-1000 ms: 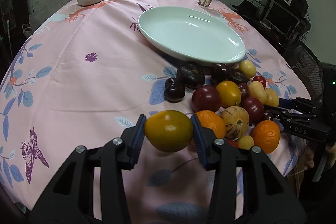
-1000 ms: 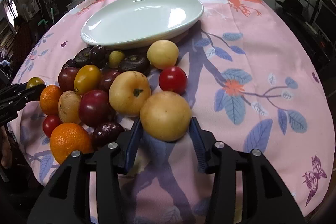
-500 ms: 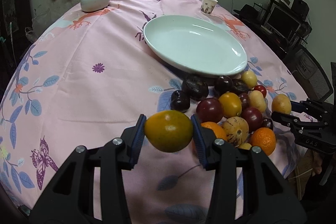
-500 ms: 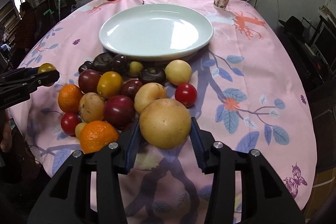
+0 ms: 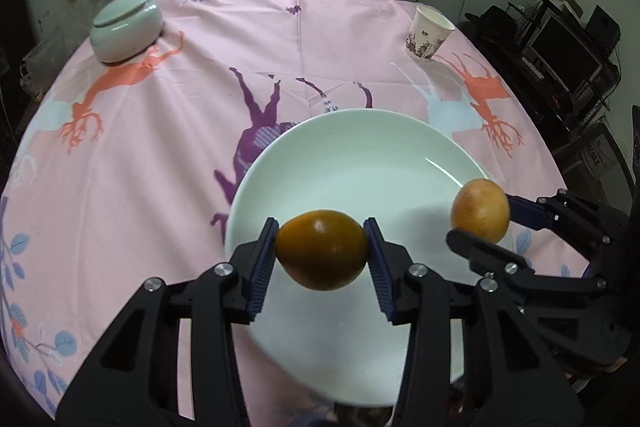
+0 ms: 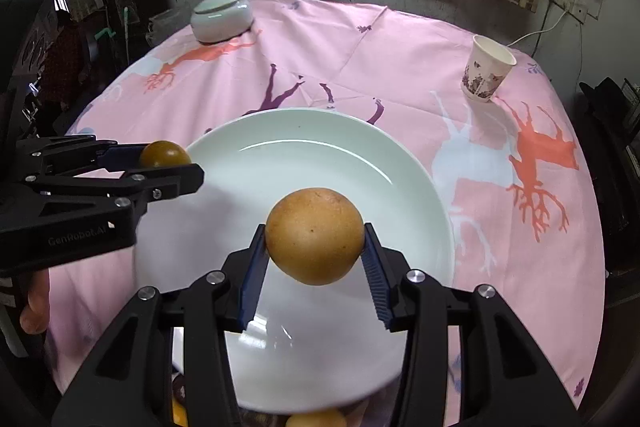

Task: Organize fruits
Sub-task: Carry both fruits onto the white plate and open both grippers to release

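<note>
My left gripper (image 5: 322,249) is shut on an orange-yellow fruit (image 5: 322,255) and holds it above the near part of the empty white plate (image 5: 360,155). My right gripper (image 6: 315,247) is shut on a round tan fruit (image 6: 315,235) and holds it above the same plate (image 6: 320,163). The right gripper with its tan fruit (image 5: 480,215) shows over the plate's right rim in the left wrist view. The left gripper with its fruit (image 6: 165,154) shows over the plate's left rim in the right wrist view. The fruit pile is almost hidden below the plate's near edge (image 6: 316,419).
The round table wears a pink patterned cloth (image 5: 160,155). A lidded white bowl (image 5: 126,27) stands at the far left and a paper cup (image 5: 428,33) at the far right. Dark shelves with electronics (image 5: 560,43) stand beyond the table's right edge.
Both grippers have risen and moved forward from the fruit pile to above the plate, each still holding its fruit. The pile has dropped out of view below.
</note>
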Motion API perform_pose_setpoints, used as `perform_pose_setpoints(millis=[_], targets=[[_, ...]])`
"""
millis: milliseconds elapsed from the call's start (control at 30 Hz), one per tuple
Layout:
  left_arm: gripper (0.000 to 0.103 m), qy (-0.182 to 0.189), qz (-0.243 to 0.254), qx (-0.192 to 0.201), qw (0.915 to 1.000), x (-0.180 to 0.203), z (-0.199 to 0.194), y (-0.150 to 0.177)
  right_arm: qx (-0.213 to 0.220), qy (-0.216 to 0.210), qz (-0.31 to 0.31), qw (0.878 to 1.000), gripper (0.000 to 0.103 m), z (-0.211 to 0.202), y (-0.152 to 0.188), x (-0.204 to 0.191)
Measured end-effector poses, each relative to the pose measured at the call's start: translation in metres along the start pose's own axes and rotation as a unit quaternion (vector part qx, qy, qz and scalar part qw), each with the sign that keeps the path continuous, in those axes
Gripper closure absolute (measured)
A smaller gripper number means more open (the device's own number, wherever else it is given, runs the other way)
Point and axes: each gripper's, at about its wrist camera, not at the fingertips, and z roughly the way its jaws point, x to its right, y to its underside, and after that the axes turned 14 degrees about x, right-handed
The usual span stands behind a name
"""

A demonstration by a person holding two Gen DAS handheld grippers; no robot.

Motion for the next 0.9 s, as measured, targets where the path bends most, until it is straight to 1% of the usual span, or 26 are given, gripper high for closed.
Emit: perform_pose_setpoints(millis=[100, 233, 333, 400, 467, 533, 567, 600, 633, 667, 700, 733, 767, 833, 900], targets=[[0.059, -0.01, 0.001, -0.022, 0.9997, 0.002, 0.043, -0.016, -0.028, -0.01, -0.004, 1.0, 0.057, 0.037, -0.009, 0.01], [0.058, -0.004, -0.015, -0.044, 0.9989, -0.001, 0.078, -0.022, -0.047, -0.017, -0.001, 0.999, 0.057, 0.06, -0.011, 0.018], [0.058, 0.007, -0.019, -0.049, 0.9986, 0.001, 0.085, -0.022, -0.052, -0.018, 0.005, 0.998, 0.057, 0.07, -0.011, 0.023], [0.056, 0.006, -0.017, -0.045, 0.9988, 0.003, 0.083, -0.025, -0.055, -0.016, 0.004, 0.998, 0.055, 0.075, -0.013, 0.024], [0.037, 0.021, -0.023, -0.035, 0.9989, 0.004, 0.07, -0.028, -0.058, -0.001, -0.006, 0.998, 0.05, 0.074, -0.015, 0.022], [0.031, 0.024, -0.022, -0.006, 0.9994, 0.005, 0.044, -0.033, -0.045, 0.01, -0.025, 0.999, 0.047, 0.058, -0.017, 0.016], [0.027, 0.027, -0.021, 0.006, 0.9994, 0.007, 0.031, -0.035, -0.036, 0.015, -0.035, 0.999, 0.041, 0.05, -0.018, 0.014], [0.026, 0.033, -0.022, 0.017, 0.9991, 0.008, 0.015, -0.035, -0.023, 0.023, -0.043, 0.999, 0.038, 0.037, -0.02, 0.011], [0.025, 0.04, -0.023, 0.027, 0.9986, 0.008, 0.001, -0.033, -0.011, 0.027, -0.046, 0.999, 0.038, 0.024, -0.021, 0.008], [0.024, 0.046, -0.018, 0.036, 0.9981, 0.01, -0.015, -0.029, -0.002, 0.021, -0.044, 0.999, 0.038, 0.008, -0.021, 0.006], [0.023, 0.048, -0.009, 0.045, 0.9978, 0.011, -0.031, -0.023, 0.006, 0.014, -0.041, 0.999, 0.037, -0.006, -0.02, 0.004], [0.018, 0.046, -0.002, 0.053, 0.9975, 0.011, -0.047, -0.014, 0.012, 0.011, -0.038, 0.999, 0.037, -0.022, -0.015, 0.002], [0.009, 0.044, 0.004, 0.059, 0.9973, 0.011, -0.061, -0.003, 0.015, 0.01, -0.036, 0.999, 0.037, -0.036, -0.01, 0.0], [0.006, 0.035, 0.019, 0.07, 0.9968, 0.009, -0.088, 0.027, 0.015, 0.011, -0.032, 0.999, 0.036, -0.066, 0.014, -0.006], [0.005, 0.028, 0.031, 0.075, 0.9963, 0.004, -0.107, 0.063, 0.007, 0.003, -0.024, 1.0, 0.034, -0.09, 0.047, -0.014]])
